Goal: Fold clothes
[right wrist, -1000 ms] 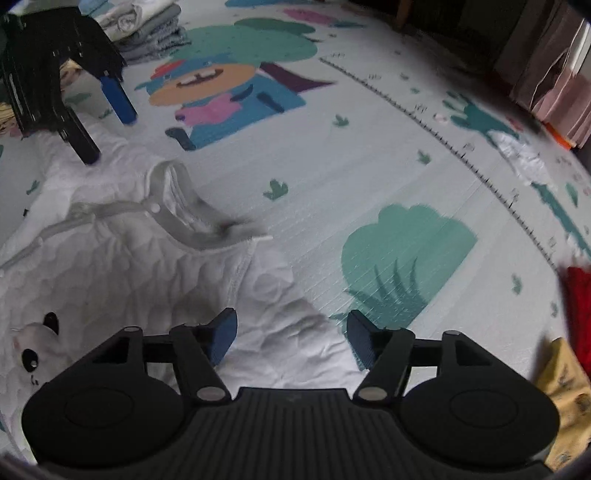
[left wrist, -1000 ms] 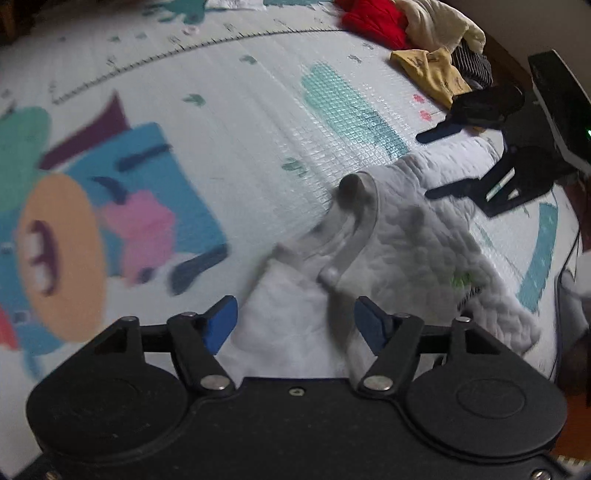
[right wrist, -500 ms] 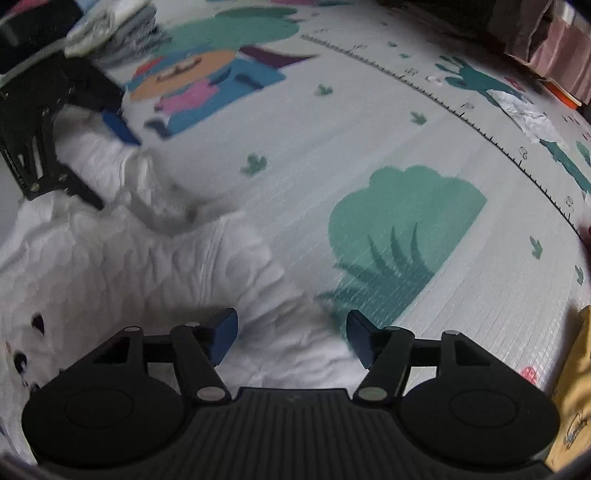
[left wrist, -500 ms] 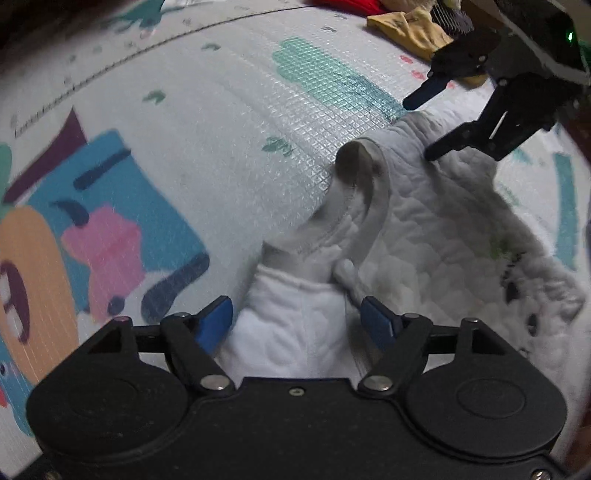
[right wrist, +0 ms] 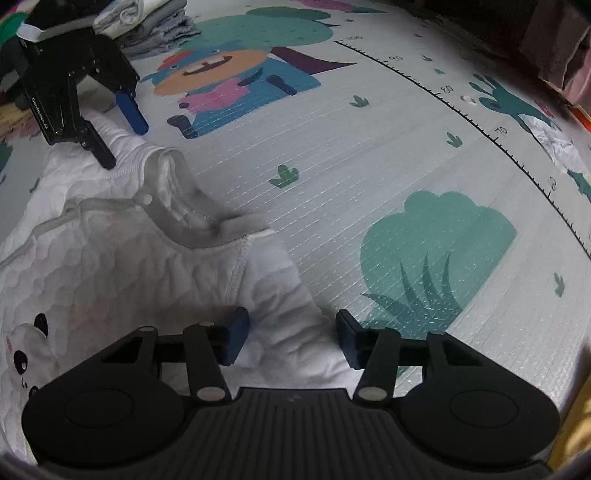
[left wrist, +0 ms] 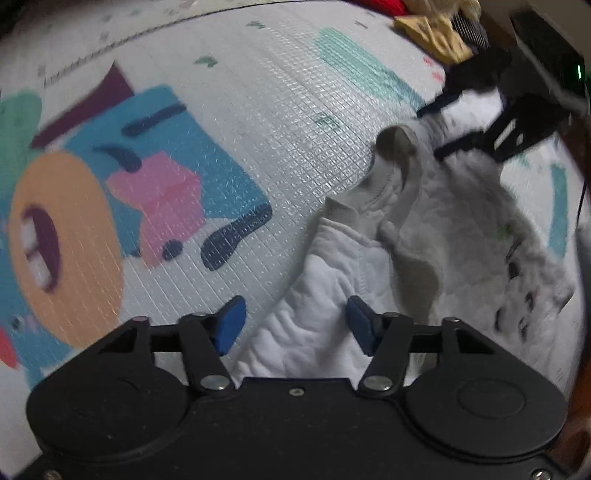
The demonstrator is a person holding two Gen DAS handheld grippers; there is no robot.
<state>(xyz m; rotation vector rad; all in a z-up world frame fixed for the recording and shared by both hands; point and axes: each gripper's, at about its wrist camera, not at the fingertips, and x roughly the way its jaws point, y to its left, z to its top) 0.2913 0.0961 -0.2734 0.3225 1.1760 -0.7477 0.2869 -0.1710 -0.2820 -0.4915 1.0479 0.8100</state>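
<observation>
A white quilted baby garment [left wrist: 461,229] with a grey neck band and a panda print lies rumpled on the play mat [left wrist: 258,110]. My left gripper [left wrist: 295,326] hangs low over one end of it; its jaws are closing, with white fabric between the blue pads, which do not press on it. In the right wrist view the garment [right wrist: 110,266] fills the lower left. My right gripper [right wrist: 291,338] is over its near edge, jaws closing around a fold without pinching it. Each view shows the other gripper: the left gripper [right wrist: 118,136], the right gripper [left wrist: 443,129].
The cartoon-printed mat [right wrist: 369,147] spreads wide around the garment. A folded stack of clothes [right wrist: 155,22] sits at the back left. Loose yellow clothing [left wrist: 439,37] and a red piece [left wrist: 380,5] lie at the mat's far edge. A white crumpled cloth [right wrist: 554,140] lies by the ruler print.
My left gripper has shifted and sunk toward the garment's end, and its jaws have narrowed. The right gripper's jaws have also narrowed around the fabric. The neck band has been pulled straighter.
</observation>
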